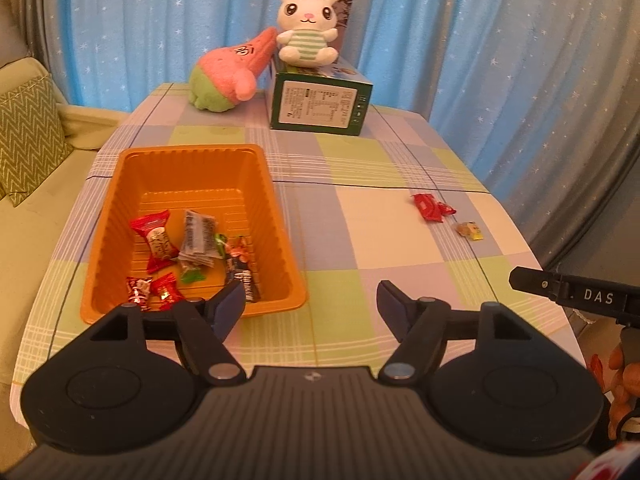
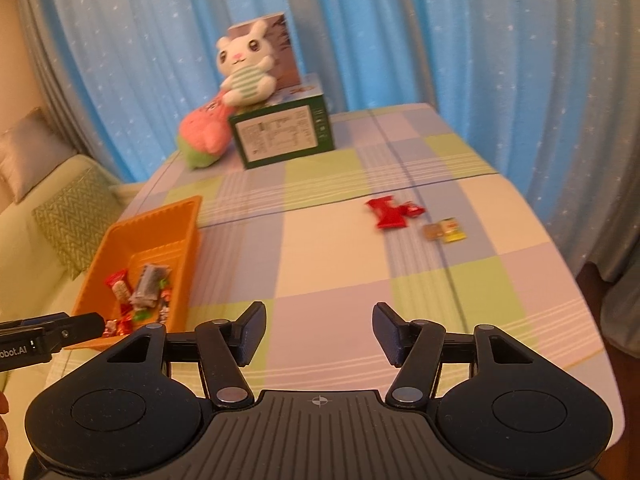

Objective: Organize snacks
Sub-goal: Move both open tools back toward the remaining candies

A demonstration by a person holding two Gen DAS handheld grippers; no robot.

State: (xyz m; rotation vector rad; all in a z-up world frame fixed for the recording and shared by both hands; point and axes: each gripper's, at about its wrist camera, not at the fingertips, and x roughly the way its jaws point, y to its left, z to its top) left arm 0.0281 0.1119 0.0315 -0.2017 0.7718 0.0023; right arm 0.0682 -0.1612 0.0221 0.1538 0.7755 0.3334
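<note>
An orange tray point(image 1: 120, 216) point(image 2: 182, 220) on the table's left holds several wrapped snacks point(image 1: 196, 236) point(image 2: 146, 284). Two red-wrapped snacks point(image 1: 430, 208) point(image 2: 390, 214) and a small yellow snack point(image 1: 470, 230) point(image 2: 446, 230) lie on the checked tablecloth at the right. My left gripper point(image 1: 312, 306) is open and empty, hovering by the tray's near right corner. My right gripper point(image 2: 318, 334) is open and empty above the table's near middle, well short of the loose snacks. Each gripper's tip shows at the edge of the other's view.
At the table's far end stand a green box point(image 1: 320, 106) point(image 2: 286, 136) with a white bunny plush point(image 1: 306, 28) point(image 2: 246, 72) on it and a pink plush point(image 1: 228, 74) point(image 2: 204, 132) leaning beside. A sofa with a cushion point(image 1: 24, 136) is left; blue curtains behind.
</note>
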